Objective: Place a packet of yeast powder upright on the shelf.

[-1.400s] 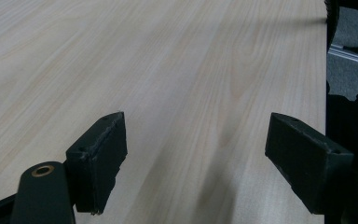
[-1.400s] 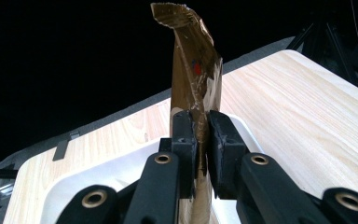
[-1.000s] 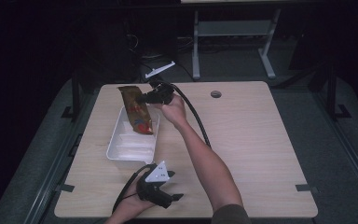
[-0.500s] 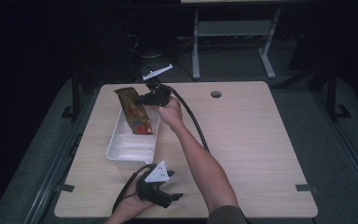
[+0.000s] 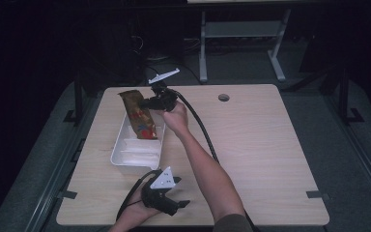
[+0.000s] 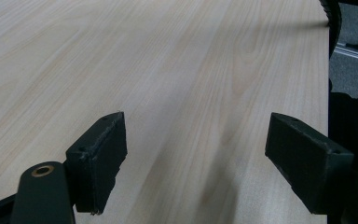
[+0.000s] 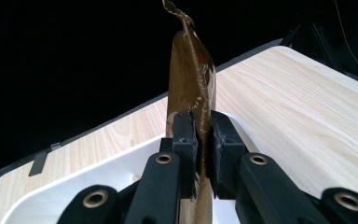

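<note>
A brown snack packet (image 5: 140, 116) with red print hangs tilted over the far end of a white tray (image 5: 121, 150). My right gripper (image 5: 147, 104) is shut on its edge; in the right gripper view the jaws pinch the brown snack packet (image 7: 190, 79) at my right gripper (image 7: 203, 135), above the white tray (image 7: 74, 191). My left gripper (image 5: 174, 205) rests low at the table's near edge, open. In the left gripper view my left gripper (image 6: 196, 158) has its jaws wide apart over bare wood, nothing between them.
The light wooden table (image 5: 270, 145) has a small round hole (image 5: 223, 97) at the far middle. A thick black cable (image 5: 203, 130) trails from the right gripper along the forearm. A white metal frame (image 5: 241, 34) stands on the dark floor beyond the table.
The right gripper has lifted the packet and carried it toward the far end of the tray, tilting it more upright. The left gripper has stayed put.
</note>
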The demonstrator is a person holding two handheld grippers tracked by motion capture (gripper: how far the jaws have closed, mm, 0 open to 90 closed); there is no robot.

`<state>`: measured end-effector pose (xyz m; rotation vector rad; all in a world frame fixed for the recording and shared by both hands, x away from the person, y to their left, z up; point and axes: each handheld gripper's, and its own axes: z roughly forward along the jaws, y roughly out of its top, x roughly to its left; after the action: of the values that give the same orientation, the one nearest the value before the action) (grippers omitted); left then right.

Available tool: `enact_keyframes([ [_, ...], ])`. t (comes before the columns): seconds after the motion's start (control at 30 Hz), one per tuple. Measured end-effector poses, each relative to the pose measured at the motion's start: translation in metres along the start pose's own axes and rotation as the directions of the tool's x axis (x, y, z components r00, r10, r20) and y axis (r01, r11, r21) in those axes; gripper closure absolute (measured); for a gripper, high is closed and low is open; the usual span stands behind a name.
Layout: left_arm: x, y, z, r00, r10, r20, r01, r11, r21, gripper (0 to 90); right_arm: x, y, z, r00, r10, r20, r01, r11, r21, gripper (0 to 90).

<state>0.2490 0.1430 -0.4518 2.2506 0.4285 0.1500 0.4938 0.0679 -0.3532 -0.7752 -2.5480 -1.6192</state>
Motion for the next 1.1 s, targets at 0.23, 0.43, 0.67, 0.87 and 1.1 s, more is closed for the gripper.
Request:
enact_keyframes([
  [0.23, 0.001, 0.000, 0.000, 1.0000, -0.002, -0.003, 0.002, 1.0000, -0.002, 20.2, 0.002, -0.004, 0.005, 0.9999, -0.009, -0.010, 0.009, 1.000, 0.013, 81.6],
  [0.43, 0.001, 0.000, 0.000, 1.0000, 0.004, 0.001, -0.004, 1.0000, 0.004, 20.2, 0.001, -0.014, 0.007, 0.9999, -0.005, -0.010, 0.005, 0.999, 0.032, 80.2],
  [0.67, 0.001, 0.000, 0.000, 1.0000, 0.001, -0.001, -0.001, 1.0000, 0.004, 20.2, -0.004, -0.020, 0.001, 0.9997, 0.017, -0.018, -0.016, 0.999, 0.043, 78.6],
  [0.87, 0.002, 0.000, 0.001, 1.0000, -0.005, -0.002, 0.005, 1.0000, 0.000, 20.1, -0.007, -0.023, -0.004, 0.9994, 0.027, -0.021, -0.025, 0.998, 0.054, 76.9],
  [1.1, 0.002, -0.001, 0.000, 1.0000, -0.005, -0.003, 0.005, 1.0000, 0.000, 20.0, -0.011, -0.027, -0.010, 0.9996, 0.029, -0.004, -0.029, 0.995, 0.097, 73.0],
])
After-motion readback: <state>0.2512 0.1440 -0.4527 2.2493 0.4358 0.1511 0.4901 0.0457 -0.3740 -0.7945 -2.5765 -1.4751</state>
